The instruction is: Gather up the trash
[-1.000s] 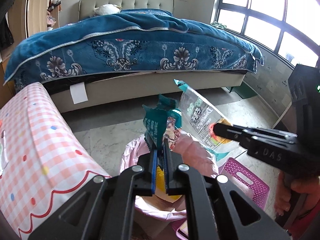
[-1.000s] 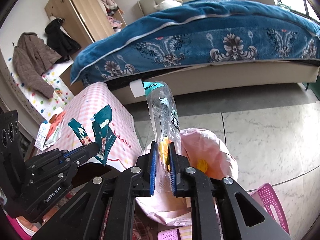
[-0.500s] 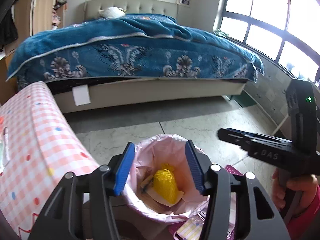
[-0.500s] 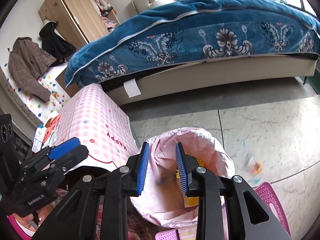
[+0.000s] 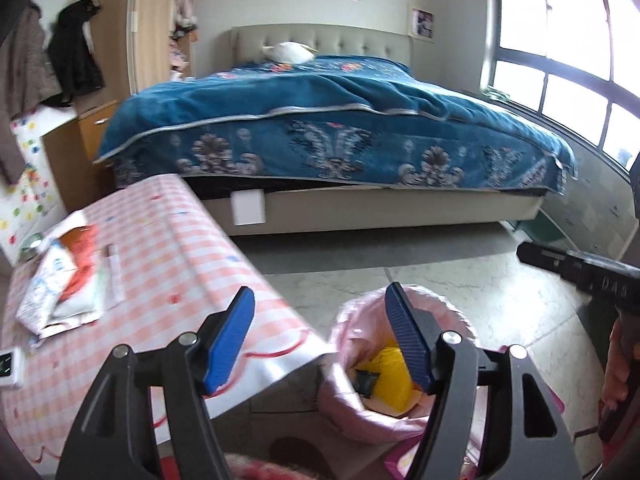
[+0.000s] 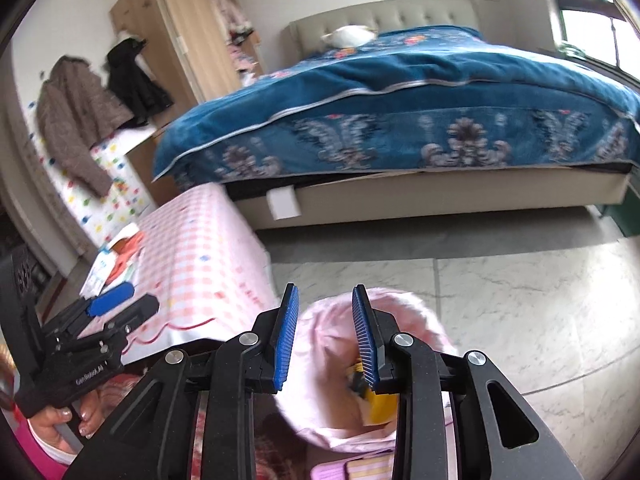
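A bin lined with a pink bag (image 5: 360,412) stands on the floor below both grippers, with yellow trash (image 5: 390,376) inside; it also shows in the right wrist view (image 6: 320,344). My left gripper (image 5: 320,336) is open and empty, over the table edge and the bin's rim. My right gripper (image 6: 325,338) is open and empty above the bin. Wrappers (image 5: 68,280) lie on the pink checked table (image 5: 168,256) at the left. The right gripper shows at the right edge of the left wrist view (image 5: 580,272); the left gripper shows in the right wrist view (image 6: 108,308).
A bed with a blue blanket (image 5: 328,132) fills the back. A wardrobe (image 6: 192,48) and hanging coats (image 6: 76,116) stand at the left. Marble floor (image 6: 500,300) lies between bed and bin. A pink basket (image 6: 360,468) sits beside the bin.
Both grippers opened and let go of the teal wrapper and the clear plastic bag. Both have since swung left and tilted up, toward the table.
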Motion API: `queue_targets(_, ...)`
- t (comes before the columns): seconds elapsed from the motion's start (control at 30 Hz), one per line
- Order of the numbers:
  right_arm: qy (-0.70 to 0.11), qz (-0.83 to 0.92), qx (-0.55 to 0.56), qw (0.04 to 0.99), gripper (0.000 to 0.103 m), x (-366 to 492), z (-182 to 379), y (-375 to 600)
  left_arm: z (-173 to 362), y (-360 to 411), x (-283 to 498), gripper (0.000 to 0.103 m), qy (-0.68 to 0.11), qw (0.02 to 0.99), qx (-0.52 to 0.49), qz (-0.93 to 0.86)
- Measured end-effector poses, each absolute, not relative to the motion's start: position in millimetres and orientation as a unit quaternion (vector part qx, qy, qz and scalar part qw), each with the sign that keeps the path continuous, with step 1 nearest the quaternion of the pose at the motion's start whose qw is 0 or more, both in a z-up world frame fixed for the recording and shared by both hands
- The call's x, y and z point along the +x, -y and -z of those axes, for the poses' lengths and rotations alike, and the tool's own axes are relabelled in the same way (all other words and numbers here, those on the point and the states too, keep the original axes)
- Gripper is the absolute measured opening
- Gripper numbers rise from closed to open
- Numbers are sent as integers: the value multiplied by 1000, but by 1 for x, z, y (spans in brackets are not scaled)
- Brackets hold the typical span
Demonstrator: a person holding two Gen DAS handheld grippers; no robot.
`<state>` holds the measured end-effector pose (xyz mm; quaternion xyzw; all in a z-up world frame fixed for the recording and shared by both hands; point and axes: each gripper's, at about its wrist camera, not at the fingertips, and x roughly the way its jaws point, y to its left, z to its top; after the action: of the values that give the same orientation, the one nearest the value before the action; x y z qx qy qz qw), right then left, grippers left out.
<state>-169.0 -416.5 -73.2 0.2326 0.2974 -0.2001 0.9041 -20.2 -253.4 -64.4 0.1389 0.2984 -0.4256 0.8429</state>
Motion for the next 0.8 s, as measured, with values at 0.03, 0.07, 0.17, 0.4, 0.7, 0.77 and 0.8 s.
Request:
queue_targets(0.03, -302, 187, 227, 907, 30, -160, 73, 409, 62, 242, -16, 68, -298, 850, 137, 411)
queue_targets(0.07, -307, 174, 222, 909, 30, -152, 73, 401, 60, 234, -14, 69, -298, 855, 134, 402)
queue_targets(0.17, -318, 138, 207, 915, 30, -128, 71, 380, 55, 202, 0, 71, -306, 870, 114, 369)
queue_targets(0.4, -333, 73, 164, 926, 39, -75, 65, 326, 50, 133, 34, 75, -305, 903, 88, 290)
queue_targets(0.7, -344, 23, 116, 931, 59, -6, 59, 273, 59, 67, 101, 87, -316, 930, 67, 174)
queue_targets(0.77, -344, 17, 108, 933, 63, 12, 56, 262, 62, 59, 115, 88, -318, 932, 67, 160)
queue_targets(0.8, -343, 15, 106, 933, 64, 18, 54, 260, 64, 57, 119, 88, -320, 932, 68, 155)
